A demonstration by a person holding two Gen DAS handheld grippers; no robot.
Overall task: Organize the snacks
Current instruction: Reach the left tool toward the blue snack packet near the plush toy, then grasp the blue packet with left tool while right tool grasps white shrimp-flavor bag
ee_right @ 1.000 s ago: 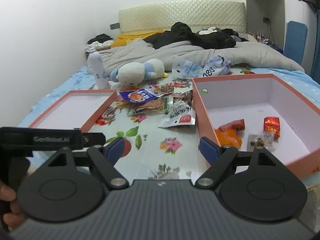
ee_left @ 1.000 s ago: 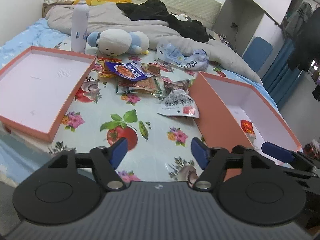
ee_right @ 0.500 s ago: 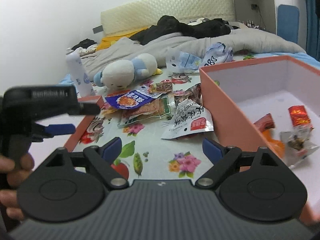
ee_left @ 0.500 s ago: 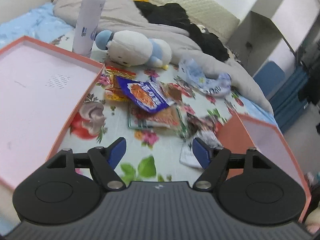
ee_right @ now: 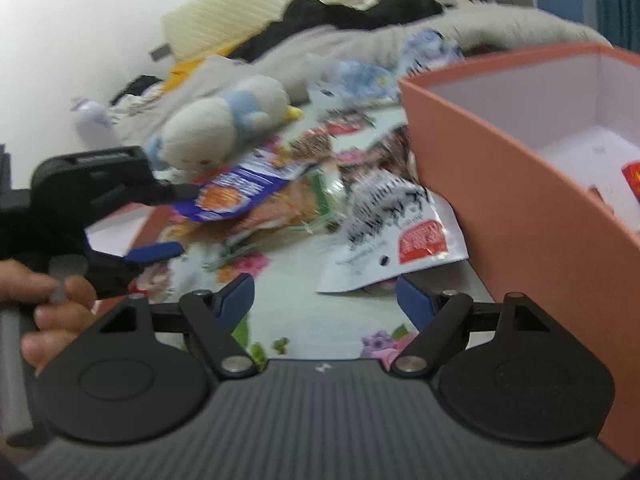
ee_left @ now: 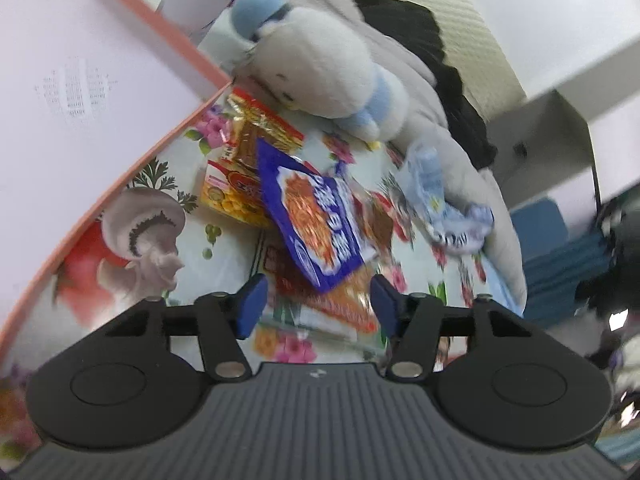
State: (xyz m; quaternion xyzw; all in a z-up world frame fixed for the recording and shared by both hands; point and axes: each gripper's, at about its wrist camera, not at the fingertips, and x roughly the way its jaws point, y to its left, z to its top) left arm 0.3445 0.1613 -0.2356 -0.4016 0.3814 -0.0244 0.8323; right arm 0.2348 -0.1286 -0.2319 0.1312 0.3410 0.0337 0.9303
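Note:
A pile of snack packets lies on the flowered cloth. On top is a blue packet, over an orange packet and a yellow-red one. My left gripper hangs low over the pile, its jaws closing, with the blue packet's lower corner between the fingers but untouched. My right gripper is also closing, just short of a white packet, whose lower edge reaches between its fingers. The deep orange box stands right of it, with a red snack inside.
The shallow orange lid lies left of the pile. A white-and-blue plush toy and a crumpled blue-white bag sit behind the snacks. A white spray bottle stands far left. Blankets and dark clothes lie beyond.
Both grippers have come forward and down toward the snack pile, and their jaws have narrowed. The left one has rolled and now hovers over the blue packet.

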